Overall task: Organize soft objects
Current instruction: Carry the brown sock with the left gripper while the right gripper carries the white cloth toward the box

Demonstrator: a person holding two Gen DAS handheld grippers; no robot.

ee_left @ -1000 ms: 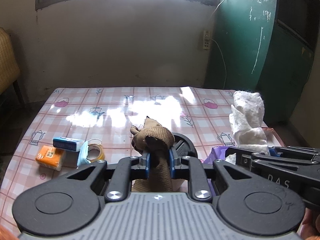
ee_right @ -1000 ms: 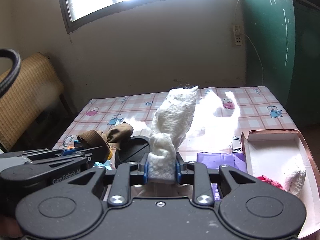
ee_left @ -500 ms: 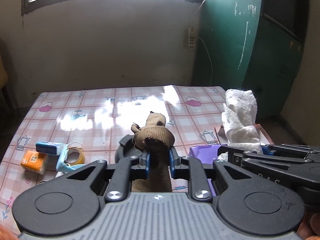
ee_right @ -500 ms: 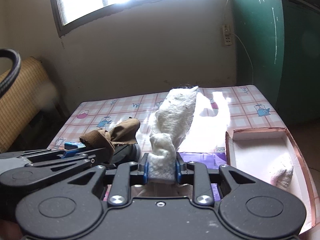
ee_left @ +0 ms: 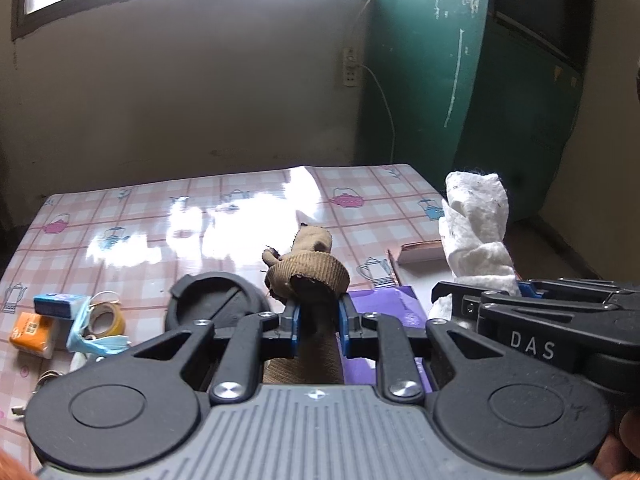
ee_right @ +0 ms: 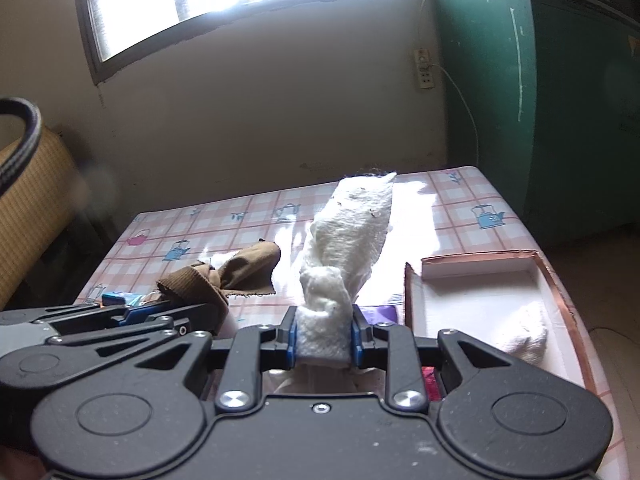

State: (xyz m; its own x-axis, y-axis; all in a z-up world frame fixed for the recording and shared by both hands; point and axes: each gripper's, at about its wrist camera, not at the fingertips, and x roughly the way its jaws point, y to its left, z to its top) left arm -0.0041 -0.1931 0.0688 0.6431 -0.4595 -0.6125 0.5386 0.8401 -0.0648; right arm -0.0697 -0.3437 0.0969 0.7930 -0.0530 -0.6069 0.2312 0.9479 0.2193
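Note:
My left gripper [ee_left: 318, 312] is shut on a brown ribbed cloth [ee_left: 310, 270] and holds it above the table; the cloth also shows in the right wrist view [ee_right: 224, 276]. My right gripper [ee_right: 323, 338] is shut on a white fluffy cloth [ee_right: 348, 236], held upright above the table; it also shows in the left wrist view [ee_left: 476, 232]. The two grippers are side by side, the right one [ee_left: 520, 300] just right of the left. An open white box with copper edges [ee_right: 480, 300] lies at the right and holds another white cloth [ee_right: 524, 332].
On the pink checked tablecloth [ee_left: 160, 232] lie a black round lid [ee_left: 216, 304], a purple packet [ee_left: 388, 304], a tape roll [ee_left: 102, 316], a blue face mask [ee_left: 94, 340], a blue box [ee_left: 56, 306] and an orange packet [ee_left: 32, 330]. A green cabinet [ee_left: 480, 80] stands at the right.
Both grippers have moved to the right together, still holding their cloths. The box has come closer in the right wrist view.

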